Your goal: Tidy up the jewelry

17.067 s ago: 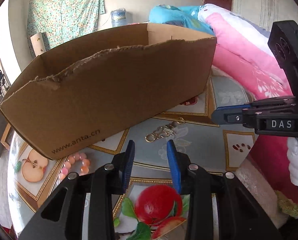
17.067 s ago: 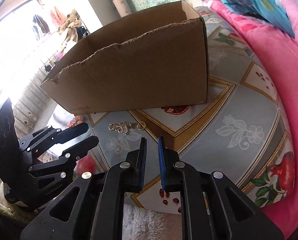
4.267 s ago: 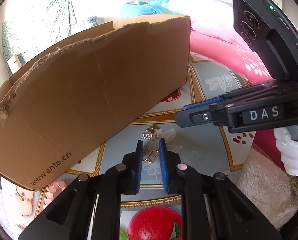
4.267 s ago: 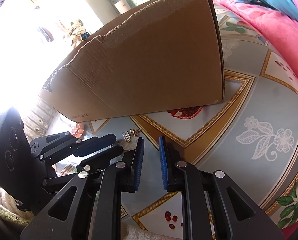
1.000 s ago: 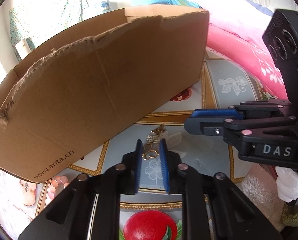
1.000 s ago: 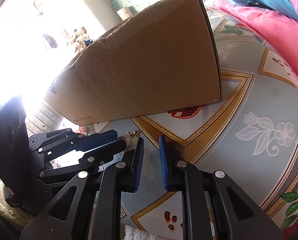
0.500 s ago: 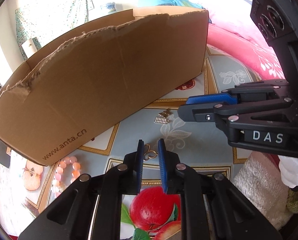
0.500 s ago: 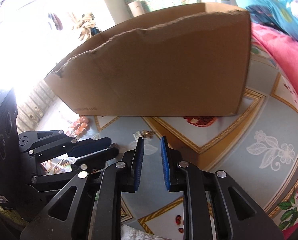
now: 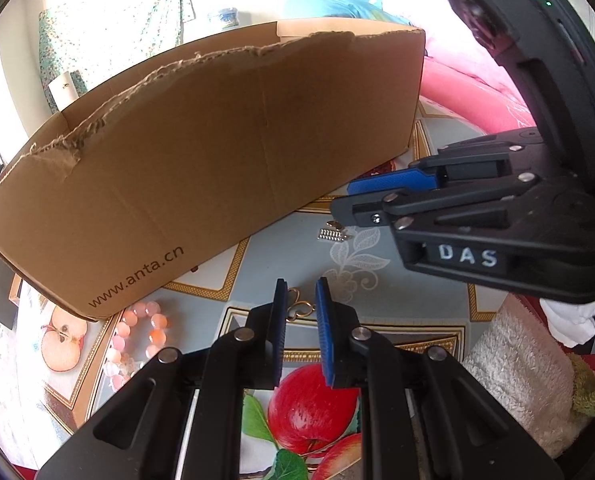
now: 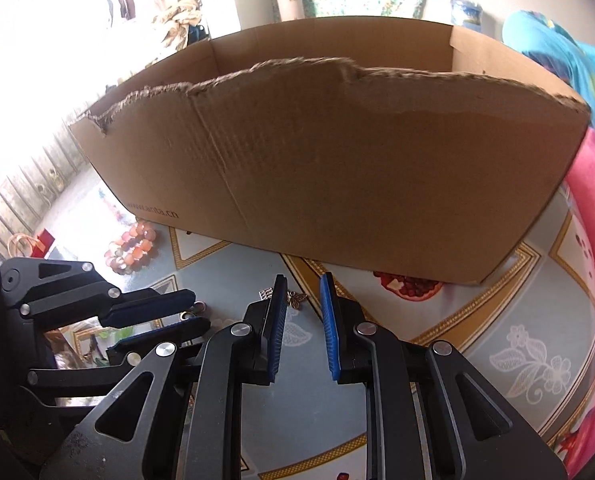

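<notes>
My left gripper (image 9: 299, 292) is shut on a small gold clover-shaped charm (image 9: 297, 309), which sits between its blue pads just above the fruit-print tablecloth (image 9: 377, 292). A short silver link piece (image 9: 331, 234) and a tiny bronze charm (image 10: 296, 299) lie on the cloth farther out. My right gripper (image 10: 303, 292) hovers over that bronze charm with a narrow gap between its pads and nothing pinched. In the left wrist view the right gripper (image 9: 341, 200) reaches in from the right, just above the silver piece. The left gripper (image 10: 199, 311) shows at the lower left of the right wrist view.
A torn-topped cardboard box (image 9: 217, 160) (image 10: 337, 160) stands close behind the jewelry. A pink bead bracelet (image 9: 137, 328) (image 10: 133, 250) lies by its left corner. A pink blanket (image 10: 593, 240) bounds the right side. A gloved hand (image 9: 569, 320) and a towel (image 9: 509, 360) lie at the lower right.
My left gripper has drawn back toward the apple print with the gold charm, leaving the silver piece behind. My right gripper has rolled and swung left, and now faces the box squarely.
</notes>
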A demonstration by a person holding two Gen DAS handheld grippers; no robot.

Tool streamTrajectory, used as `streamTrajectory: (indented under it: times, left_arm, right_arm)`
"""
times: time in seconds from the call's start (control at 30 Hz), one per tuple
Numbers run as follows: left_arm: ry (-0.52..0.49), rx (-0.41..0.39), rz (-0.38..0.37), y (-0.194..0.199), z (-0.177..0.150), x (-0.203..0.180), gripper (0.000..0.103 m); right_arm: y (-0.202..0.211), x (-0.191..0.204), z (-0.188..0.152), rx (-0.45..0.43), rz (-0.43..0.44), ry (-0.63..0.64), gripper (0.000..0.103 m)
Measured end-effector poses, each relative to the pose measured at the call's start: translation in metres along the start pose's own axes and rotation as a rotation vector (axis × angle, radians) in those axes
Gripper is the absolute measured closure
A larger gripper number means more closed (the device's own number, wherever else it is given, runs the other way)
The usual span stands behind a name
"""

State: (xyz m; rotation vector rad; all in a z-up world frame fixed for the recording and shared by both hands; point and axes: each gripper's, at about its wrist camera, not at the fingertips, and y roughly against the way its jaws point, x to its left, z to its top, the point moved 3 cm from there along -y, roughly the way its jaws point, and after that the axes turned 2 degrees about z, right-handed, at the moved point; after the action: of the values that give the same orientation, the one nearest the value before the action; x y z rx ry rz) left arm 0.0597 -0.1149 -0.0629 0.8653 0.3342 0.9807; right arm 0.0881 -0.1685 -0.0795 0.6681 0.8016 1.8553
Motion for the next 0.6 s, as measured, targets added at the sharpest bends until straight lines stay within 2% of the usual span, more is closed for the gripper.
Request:
streamTrajectory:
  times: [0.2, 0.6]
  left_arm:
    - [-0.003, -0.005, 0.001, 0.0, 0.0, -0.001, 0.089]
    - [0.003, -0.013, 0.007, -0.001, -0.001, -0.002, 0.089]
  right_arm:
    - [-0.01, 0.012, 0.003, 0.026, -0.073, 0.046, 0.088]
    - [-0.01, 0.015, -0.003, 0.053, -0.138, -0.023, 0.088]
